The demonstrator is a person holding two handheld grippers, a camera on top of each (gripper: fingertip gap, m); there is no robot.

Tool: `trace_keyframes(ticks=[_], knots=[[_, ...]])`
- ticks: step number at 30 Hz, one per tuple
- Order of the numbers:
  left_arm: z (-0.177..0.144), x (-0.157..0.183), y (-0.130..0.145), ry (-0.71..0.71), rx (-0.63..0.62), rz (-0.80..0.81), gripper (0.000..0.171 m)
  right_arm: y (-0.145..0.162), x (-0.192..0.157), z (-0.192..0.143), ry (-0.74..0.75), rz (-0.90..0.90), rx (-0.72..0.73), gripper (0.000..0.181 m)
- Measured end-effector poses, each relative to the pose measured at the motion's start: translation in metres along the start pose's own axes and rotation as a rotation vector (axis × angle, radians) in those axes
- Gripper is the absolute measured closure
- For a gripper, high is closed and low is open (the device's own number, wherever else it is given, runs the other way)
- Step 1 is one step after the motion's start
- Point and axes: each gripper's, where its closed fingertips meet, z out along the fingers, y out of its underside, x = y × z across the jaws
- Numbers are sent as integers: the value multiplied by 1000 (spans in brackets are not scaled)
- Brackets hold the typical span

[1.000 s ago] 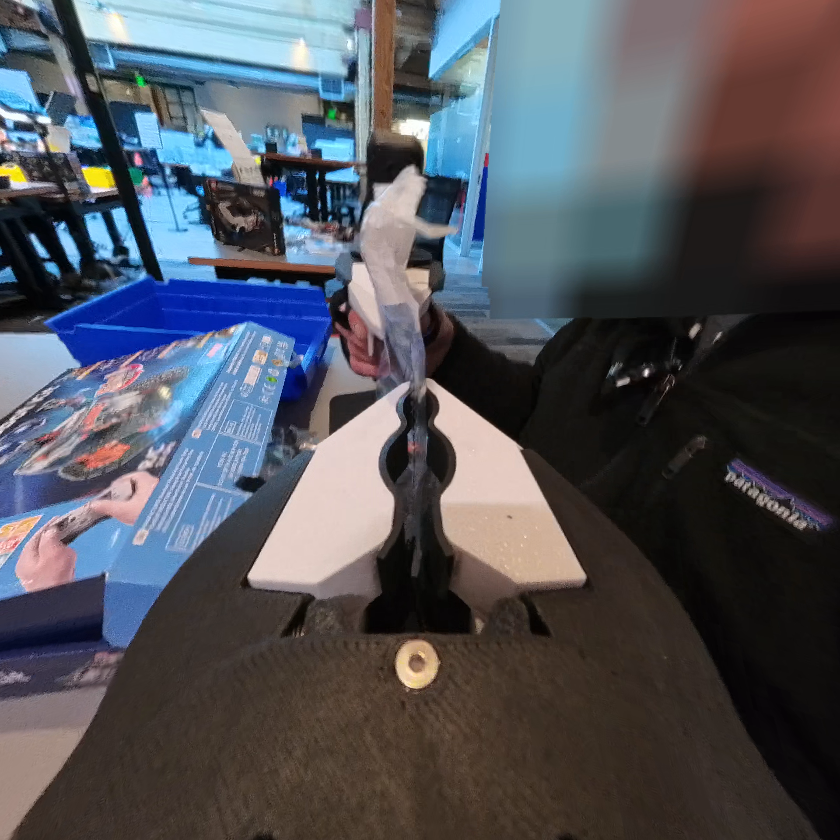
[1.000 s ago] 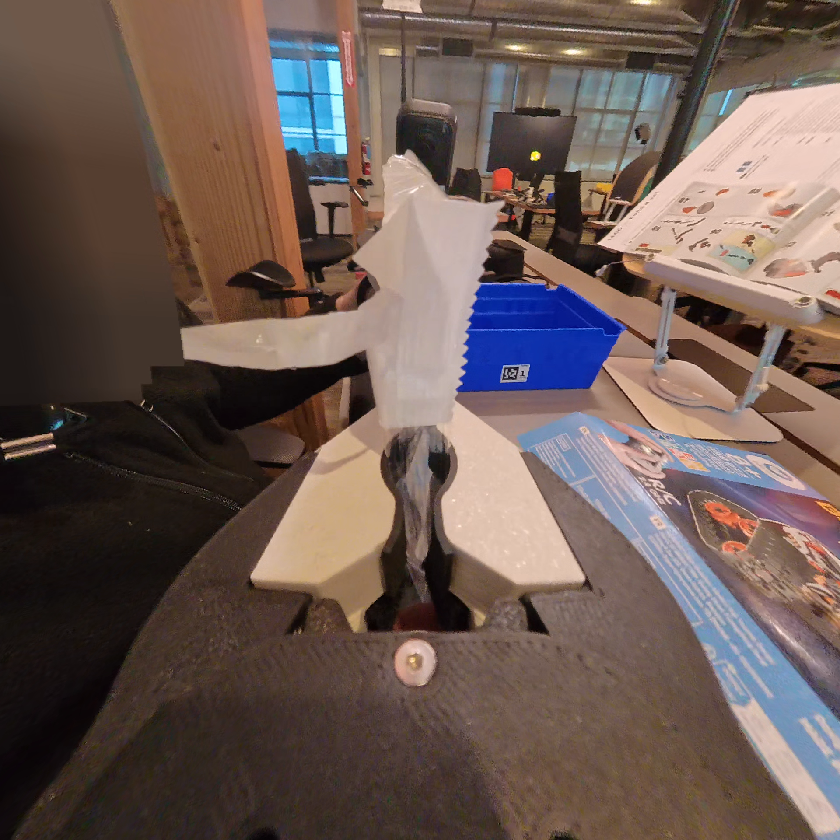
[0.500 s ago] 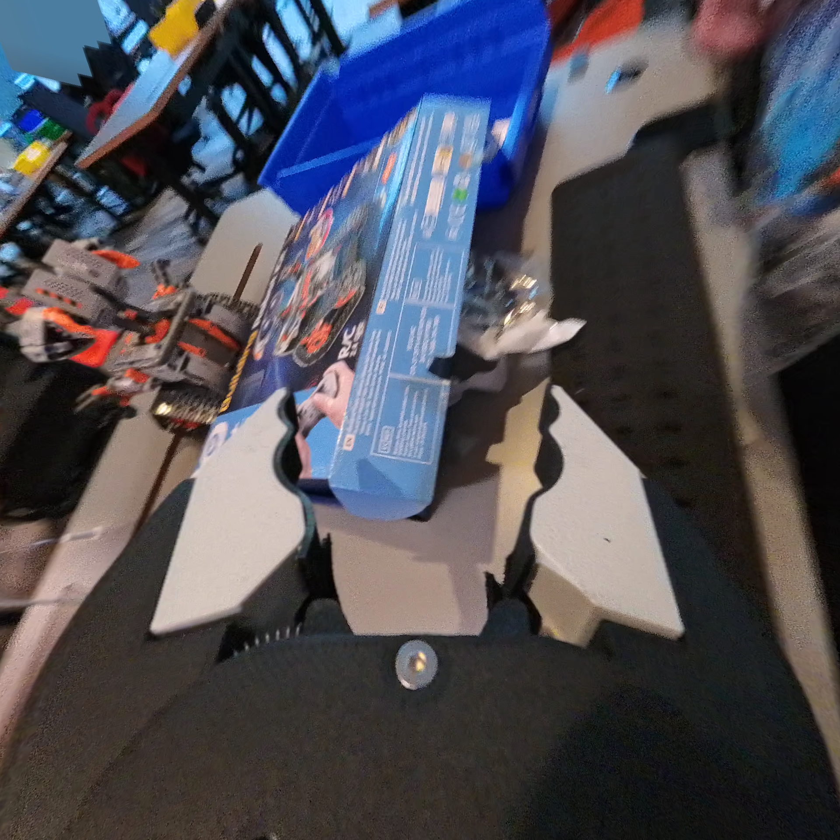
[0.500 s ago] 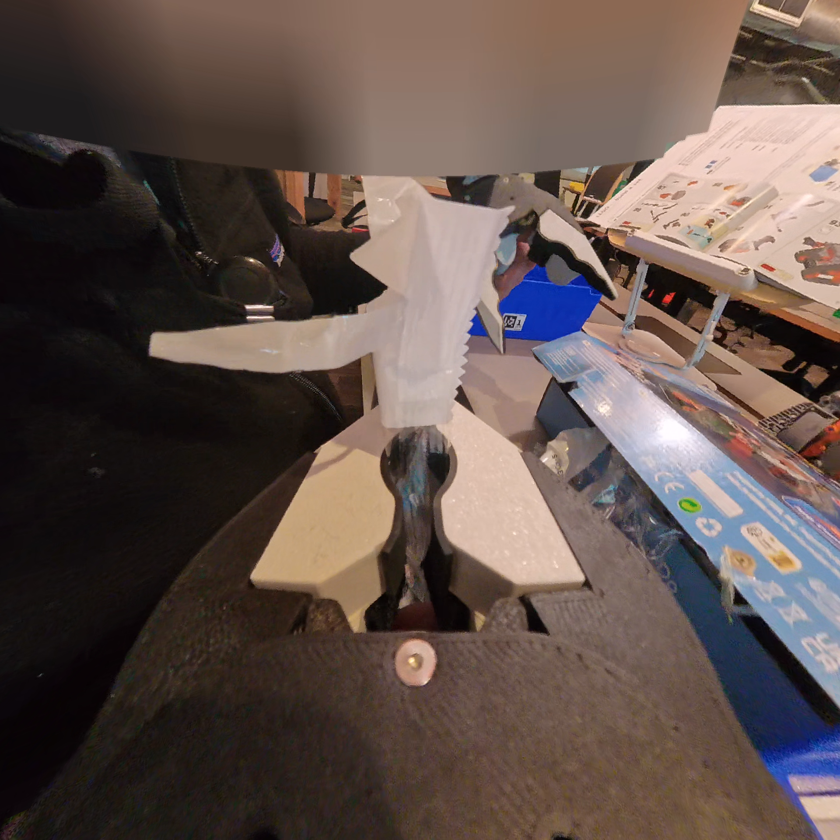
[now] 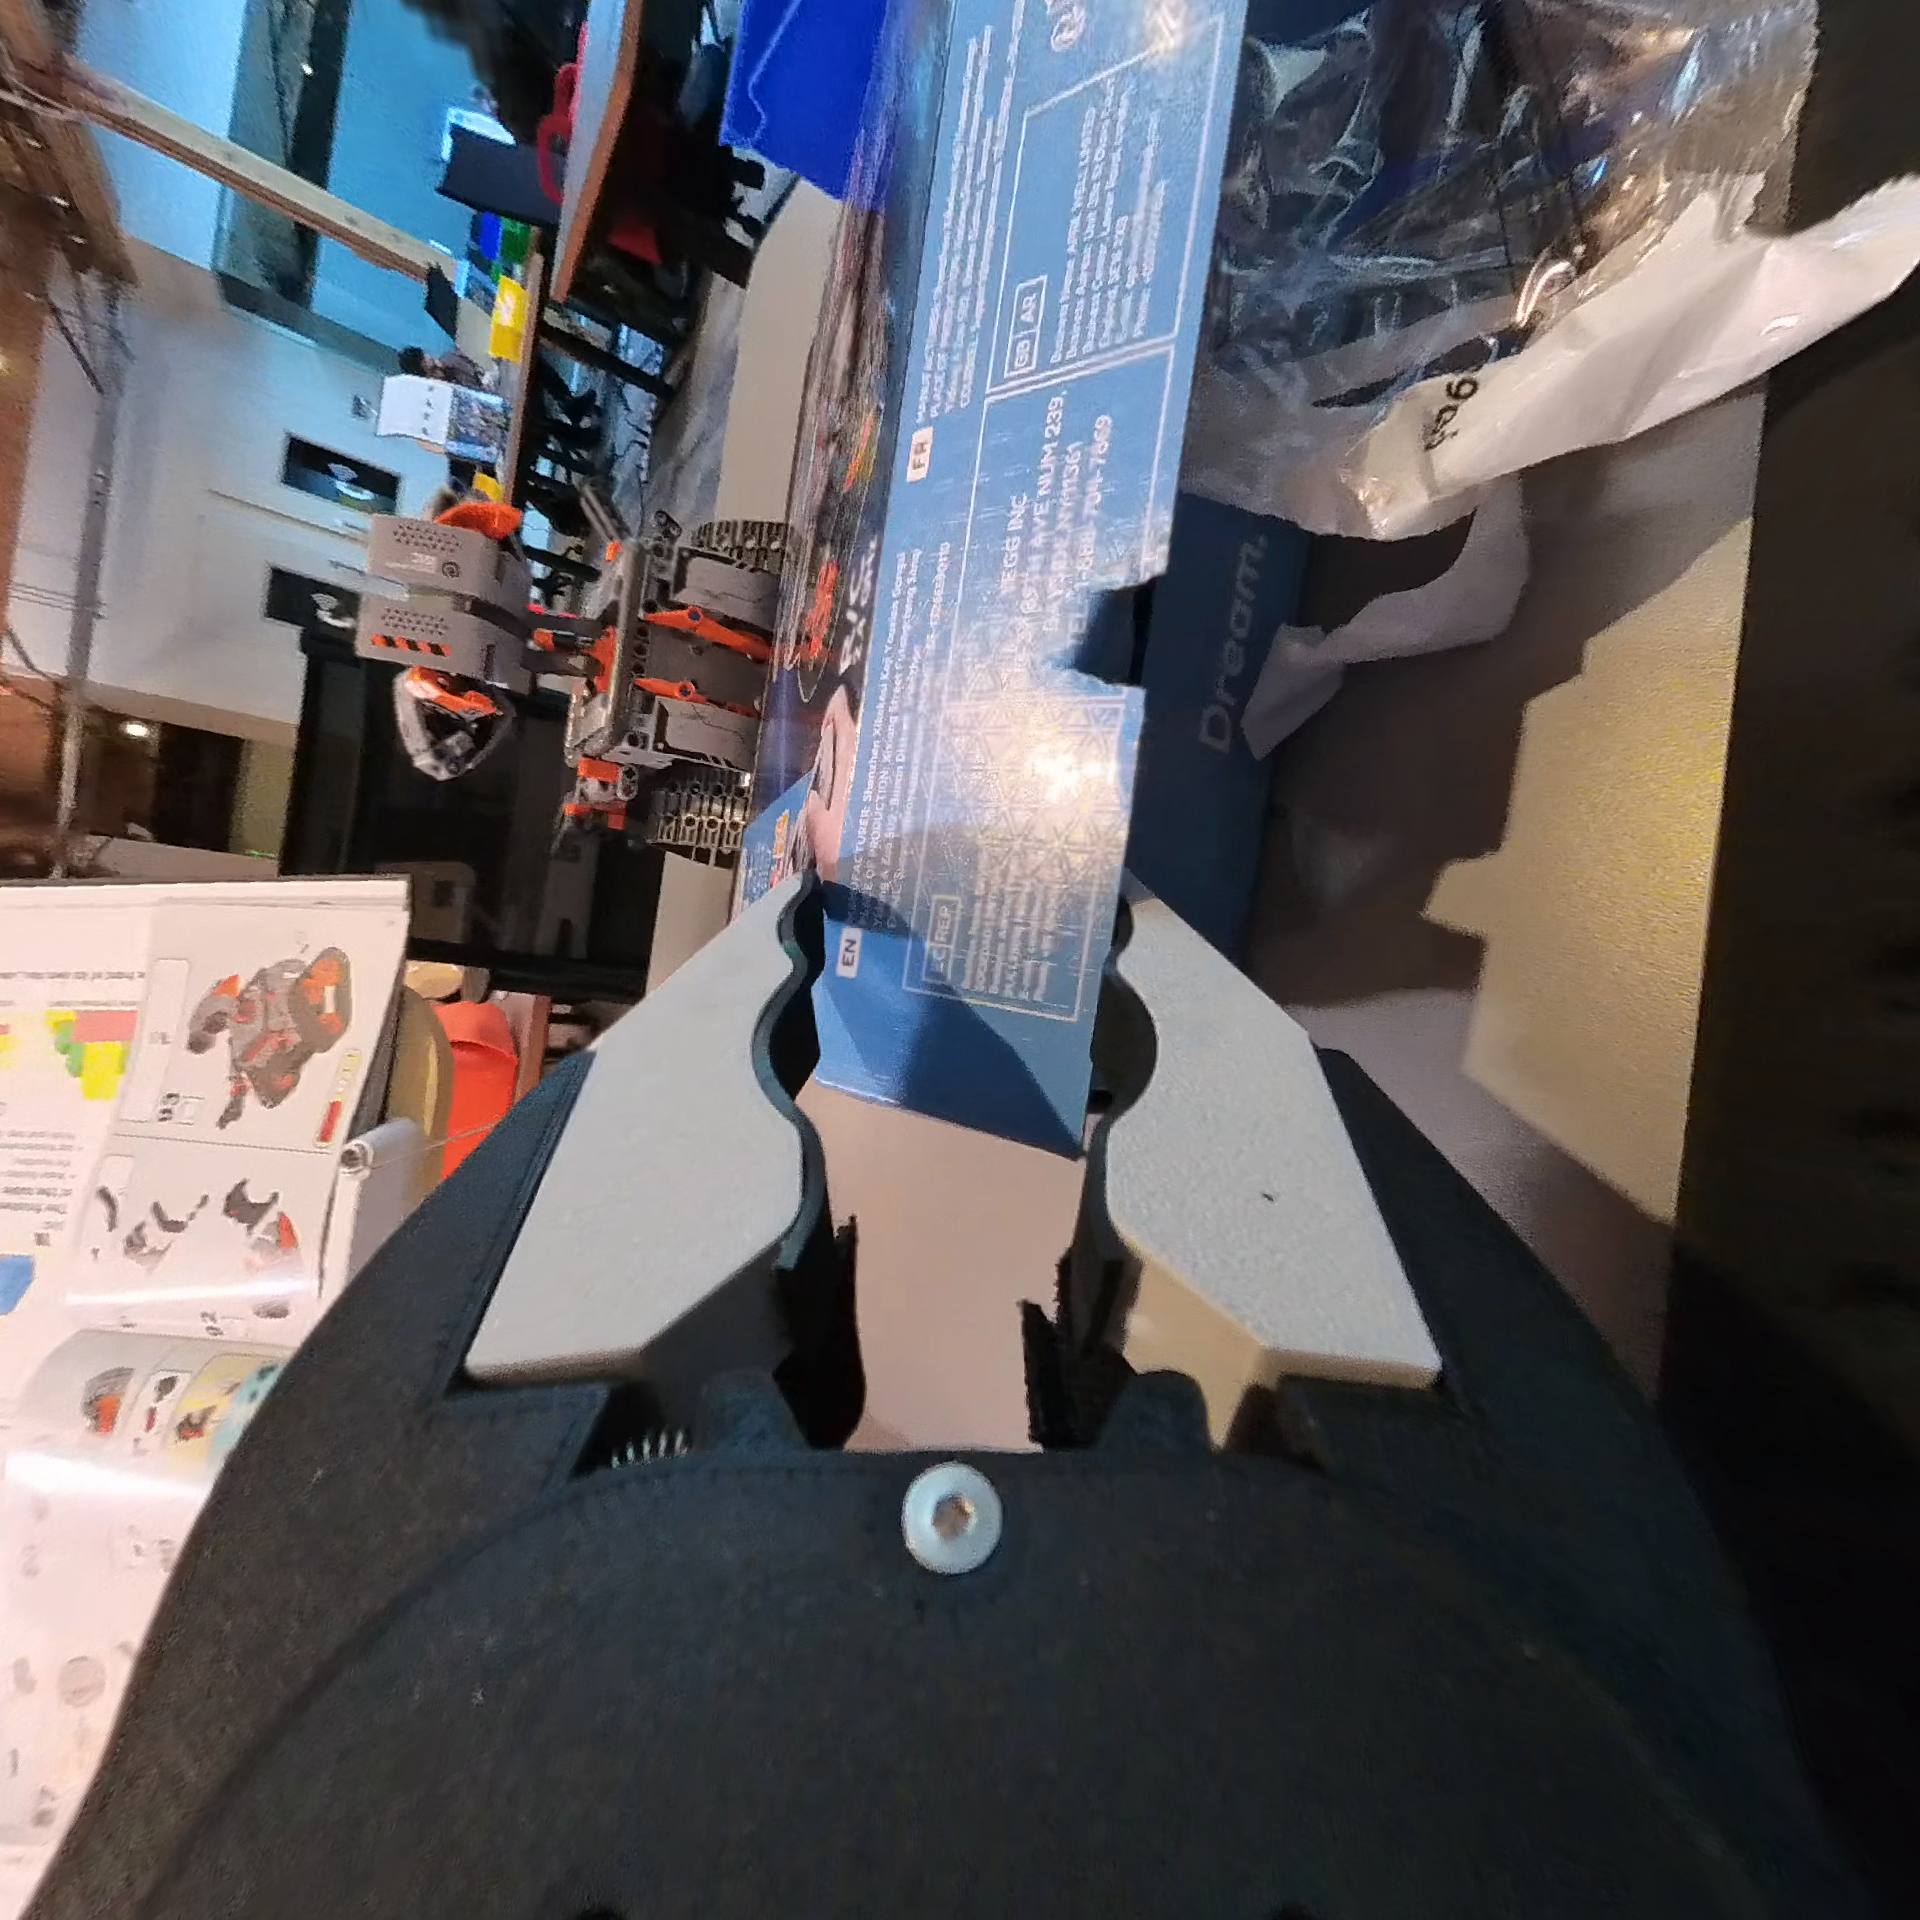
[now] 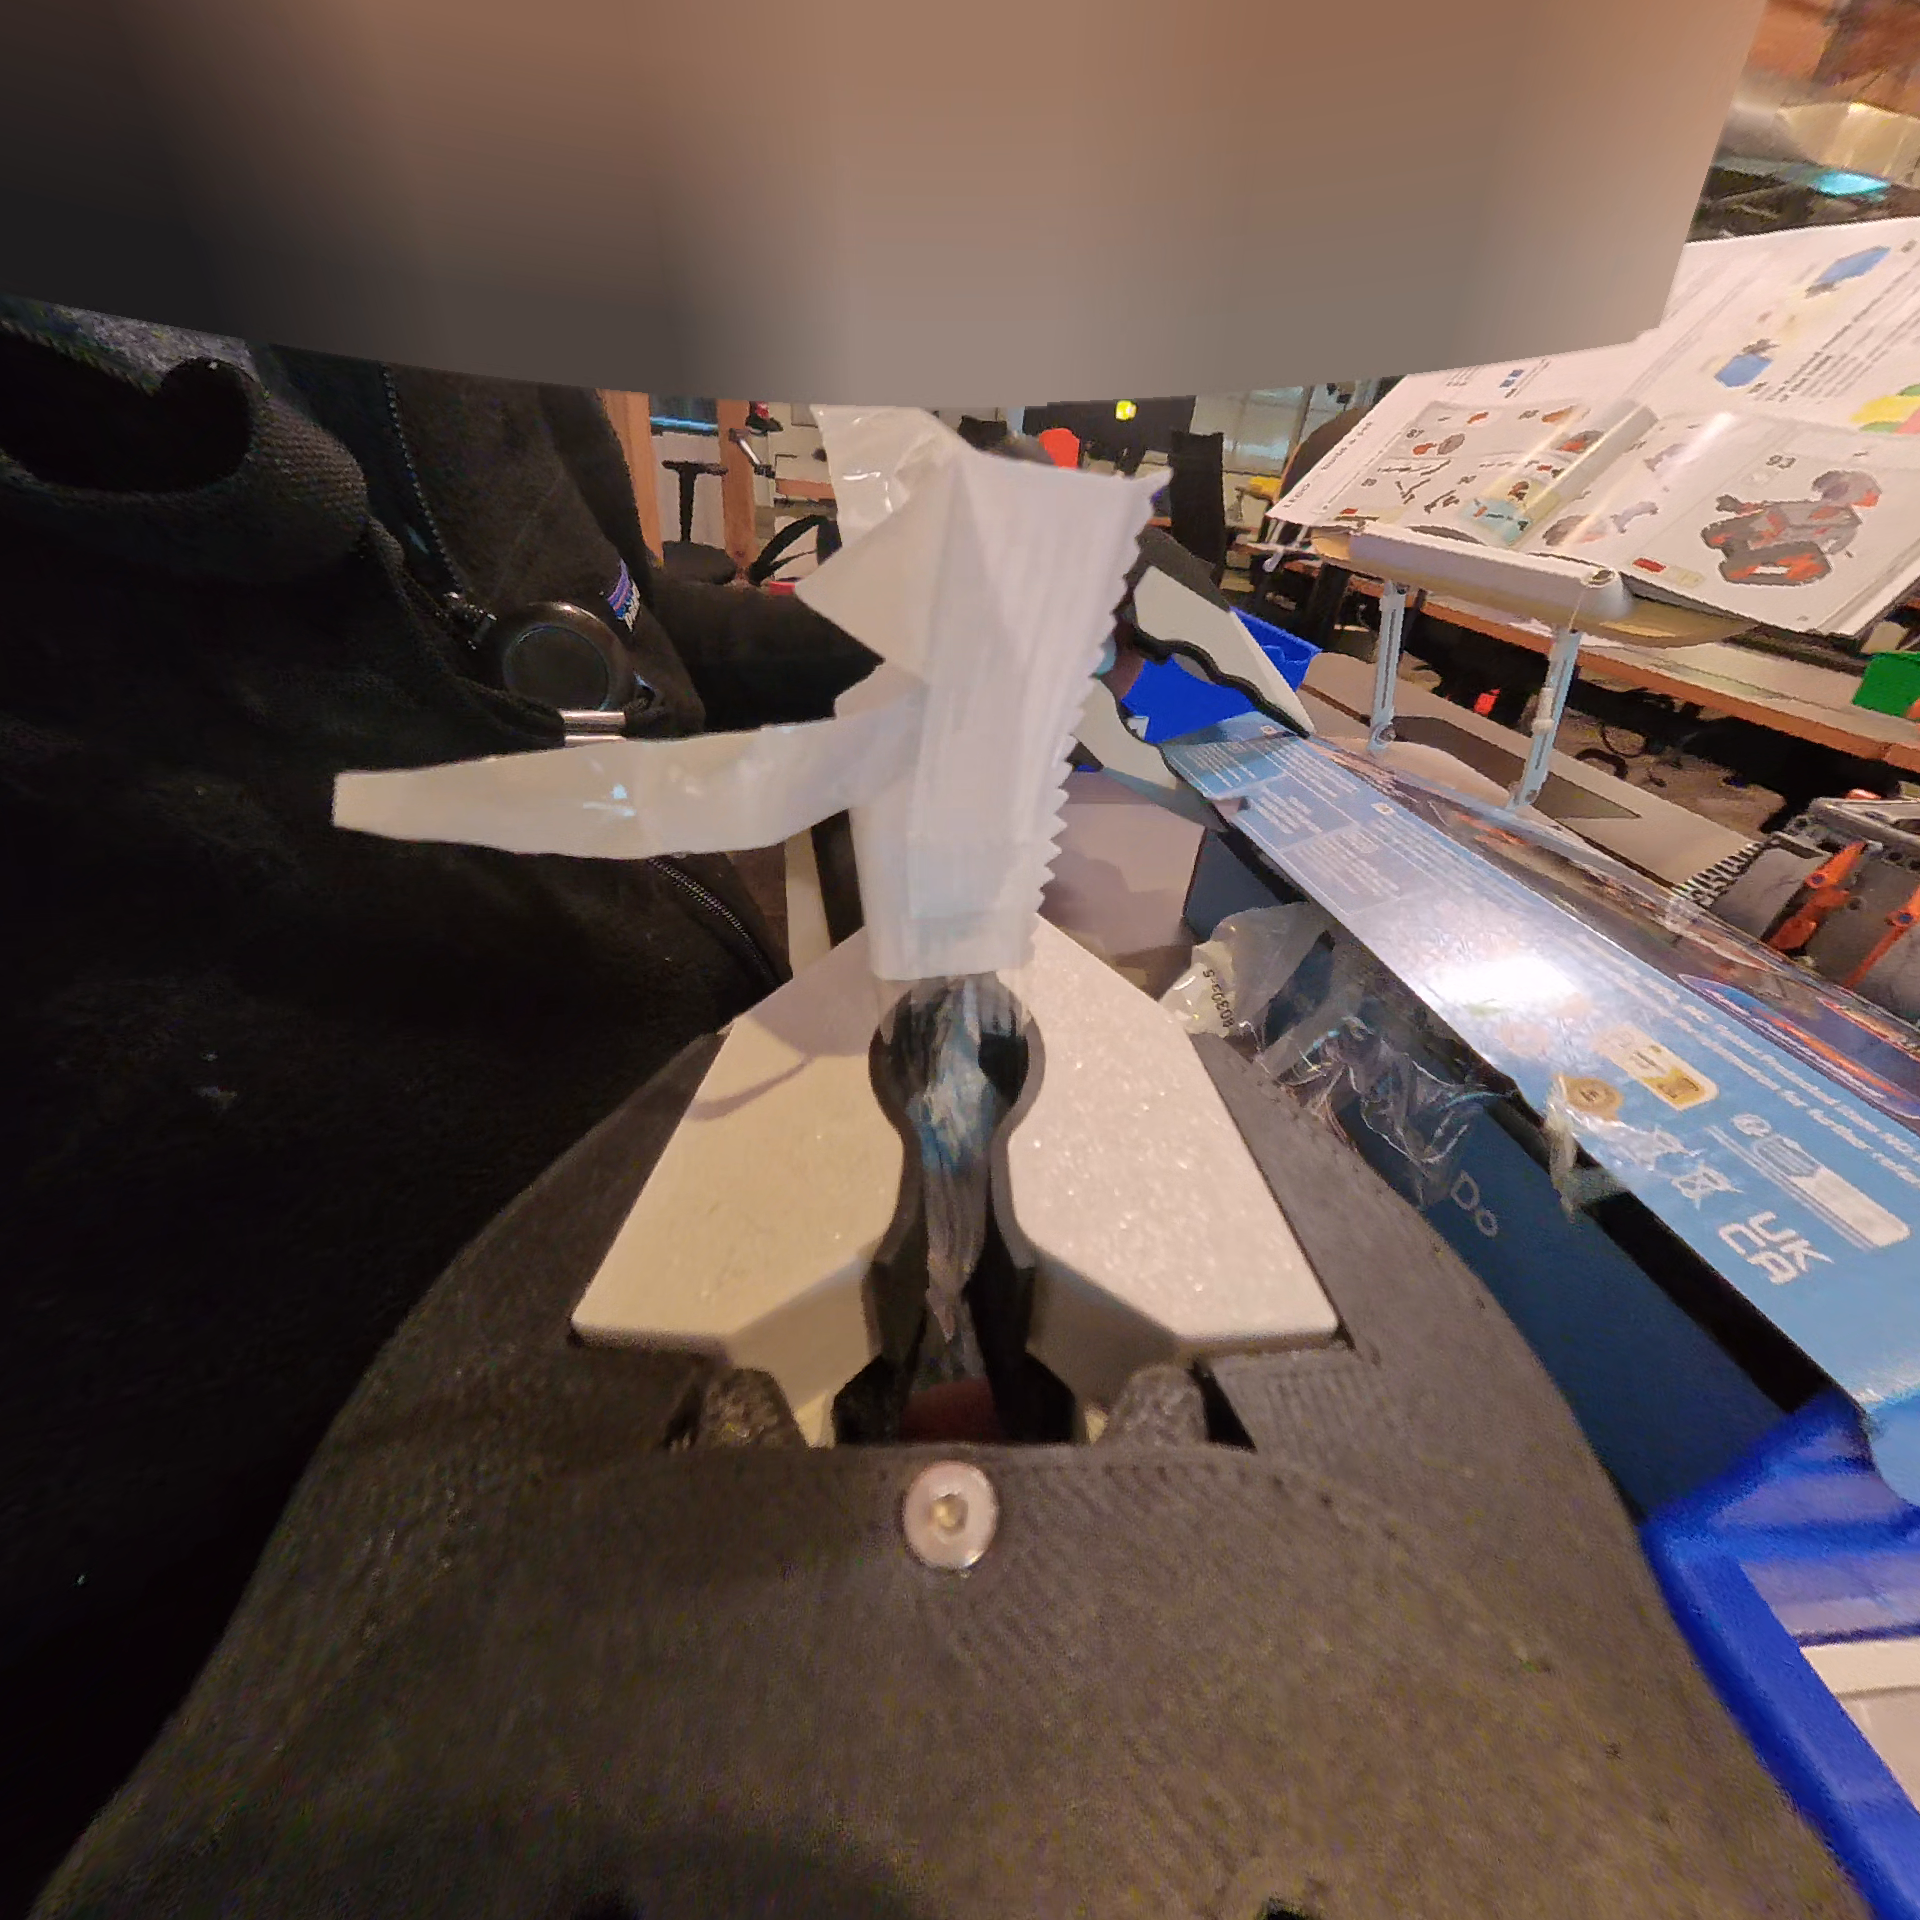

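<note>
Where the left wrist view looked along its fingers, the left gripper [image 5: 961, 997] had its jaws spread around the near end of a blue printed box lid [image 5: 1023, 582] — whether they pressed it could not be told. Beyond the right jaw lay a clear plastic bag [image 5: 1507, 197]; beyond the left, a grey-and-orange model [image 5: 623, 655] and an instruction booklet [image 5: 197, 1091]. From the right wrist view, the right gripper [image 6: 956, 997] had jaws pressed together on a torn white plastic strip [image 6: 977, 717] — upright, one tail bent leftward. Beside the right jaw ran the blue lid [image 6: 1558, 935].
</note>
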Motion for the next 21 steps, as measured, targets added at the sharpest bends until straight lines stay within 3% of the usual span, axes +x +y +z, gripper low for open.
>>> trace_keyframes(ticks=[5, 9, 21], knots=[[-12, -22, -15, 7, 71, -90, 145, 6, 6, -6, 29, 16, -1, 181], [-20, -60, -29, -38, 102, -150, 161, 4, 12, -9, 48, 20, 10, 181], [-8, -168, -38, 20, 14, -259, 169, -30, 64, -7, 135, 76, -16, 181]])
